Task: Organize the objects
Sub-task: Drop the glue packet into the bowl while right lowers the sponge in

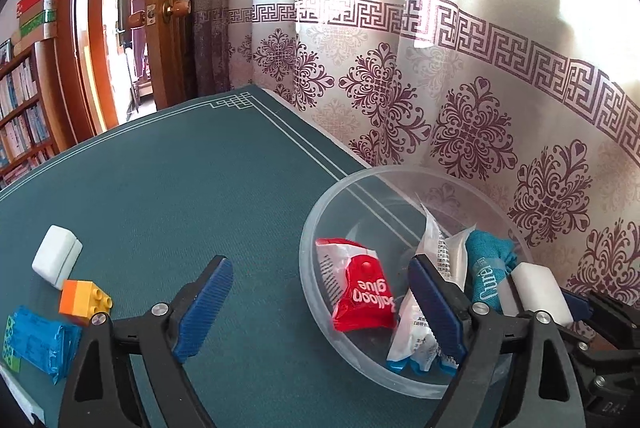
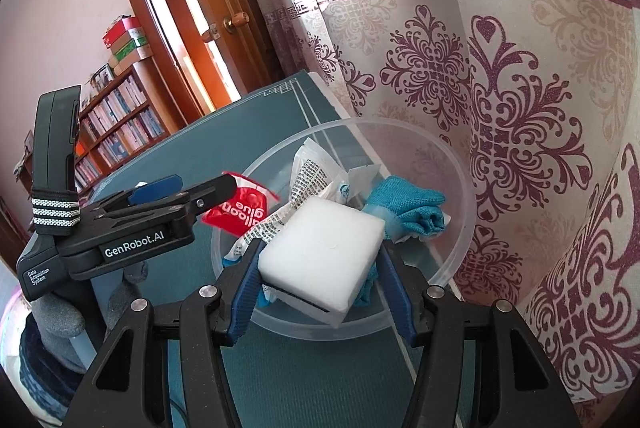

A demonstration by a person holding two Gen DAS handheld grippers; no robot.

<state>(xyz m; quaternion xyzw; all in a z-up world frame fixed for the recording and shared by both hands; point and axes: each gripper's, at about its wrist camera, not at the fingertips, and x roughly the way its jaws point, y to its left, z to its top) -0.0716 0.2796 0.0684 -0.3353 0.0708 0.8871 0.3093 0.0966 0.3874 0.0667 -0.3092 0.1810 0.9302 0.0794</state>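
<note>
A clear plastic bowl (image 1: 320,228) (image 2: 460,164) sits on the green table mat by the curtain. It holds a red balloon-glue packet (image 1: 360,292) (image 2: 240,212), white printed sachets (image 1: 440,252) (image 2: 312,180) and a teal cloth (image 1: 490,268) (image 2: 412,208). My right gripper (image 2: 320,268) is shut on a white sponge block (image 2: 324,256) (image 1: 540,292) over the bowl's near rim. My left gripper (image 1: 320,308) is open and empty, its right finger over the bowl. It also shows in the right wrist view (image 2: 188,188). Left on the mat lie another white block (image 1: 56,256), an orange-yellow toy brick (image 1: 84,298) and a blue packet (image 1: 38,342).
A patterned curtain (image 1: 480,116) hangs right behind the bowl at the table's far edge. An open wooden door (image 1: 168,12) and a bookshelf (image 1: 20,108) stand beyond the table's left end. The green mat (image 1: 180,168) stretches left of the bowl.
</note>
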